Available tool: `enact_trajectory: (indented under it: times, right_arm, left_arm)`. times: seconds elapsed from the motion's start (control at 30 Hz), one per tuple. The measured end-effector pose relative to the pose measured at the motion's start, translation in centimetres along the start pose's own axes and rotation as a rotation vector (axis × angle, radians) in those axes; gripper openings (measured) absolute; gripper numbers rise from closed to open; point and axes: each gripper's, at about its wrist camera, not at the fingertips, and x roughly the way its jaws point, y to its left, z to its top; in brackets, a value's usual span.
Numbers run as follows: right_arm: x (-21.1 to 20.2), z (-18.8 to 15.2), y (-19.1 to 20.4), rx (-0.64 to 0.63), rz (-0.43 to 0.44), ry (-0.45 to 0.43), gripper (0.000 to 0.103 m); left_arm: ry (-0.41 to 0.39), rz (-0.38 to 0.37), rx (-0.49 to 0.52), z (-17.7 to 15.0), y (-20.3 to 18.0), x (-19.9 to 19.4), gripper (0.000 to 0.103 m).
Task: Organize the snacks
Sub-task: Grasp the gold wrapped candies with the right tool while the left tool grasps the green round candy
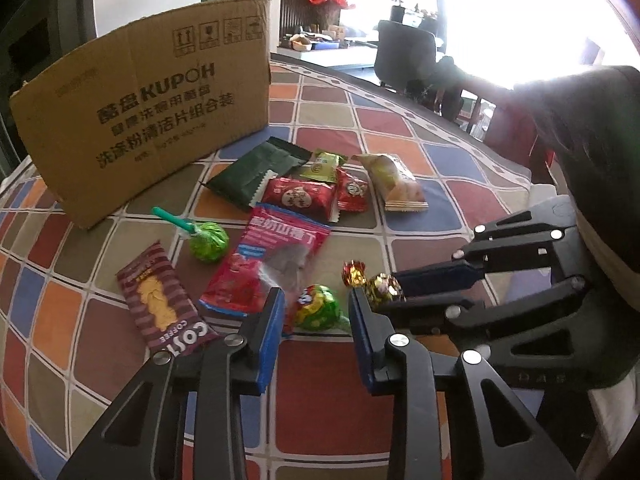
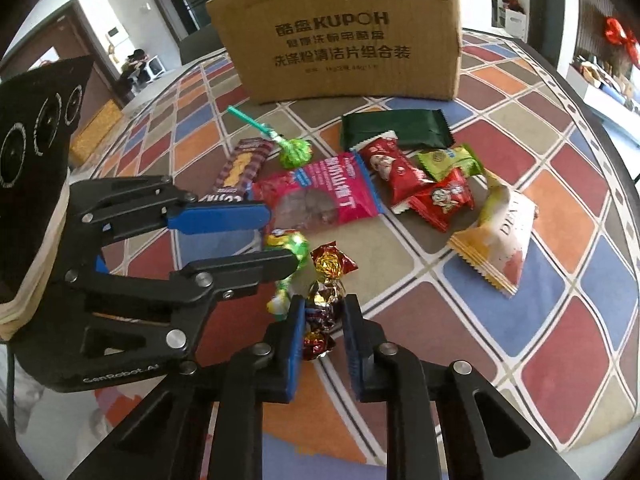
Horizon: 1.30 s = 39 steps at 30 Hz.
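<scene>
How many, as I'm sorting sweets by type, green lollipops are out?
2. One lollipop lies near the cardboard box; the other lollipop sits between the left gripper's fingers. None seems hidden.

Left hand-held gripper (image 1: 316,316) tilts down, jaws nearly shut; right hand-held gripper (image 2: 322,320) beside it, angled down, jaws clamped shut.

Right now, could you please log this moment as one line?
step: grasp | left jaws: closed on green lollipop | right jaws: closed on foil candy | cardboard box: upright
</scene>
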Motion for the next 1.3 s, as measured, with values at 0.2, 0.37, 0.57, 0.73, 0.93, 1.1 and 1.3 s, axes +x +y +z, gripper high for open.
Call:
enact_trajectory:
  times: [0.2, 0.37, 0.57, 0.73, 0.93, 1.1, 1.3]
  right_arm:
    - [-0.4, -0.2, -1.3, 0.038, -0.009, -0.015, 0.019]
    - [-0.5, -0.3, -1.7, 0.054, 0.005, -0.024, 0.019]
    - [-0.8, -0.5, -1.9, 0.06, 0.016, -0.041, 0.018]
    - [-1.3, -0.6, -2.1, 0.062, 0.021, -0.061, 0.018]
    - [-2.1, -0.1, -1.9, 0.056, 0.028, -0.093, 0.018]
    - [-3.3, 0.7, -1.8, 0.048, 0.027, -0.138, 0.018]
    - [-5.1, 2.3, -1.3, 0.029, 0.02, -0.209, 0.018]
  left_arm:
    - [0.013, 0.005, -0.033, 0.2, -0.3, 0.7, 0.032]
    - [0.017, 0.056, -0.033, 0.3, -0.9, 1.0, 0.025]
    - [0.006, 0.063, -0.088, 0.2, -0.9, 0.5, 0.025]
    - [-0.008, 0.098, -0.138, 0.1, -0.8, -0.5, 0.025]
    - [-0.054, 0.141, -0.181, 0.3, -0.8, -2.2, 0.025]
    - [-0.091, 0.186, -0.214, 0.9, -0.6, -3.6, 0.025]
    - [-0.155, 0.211, -0.263, 2.2, 0.2, -5.9, 0.025]
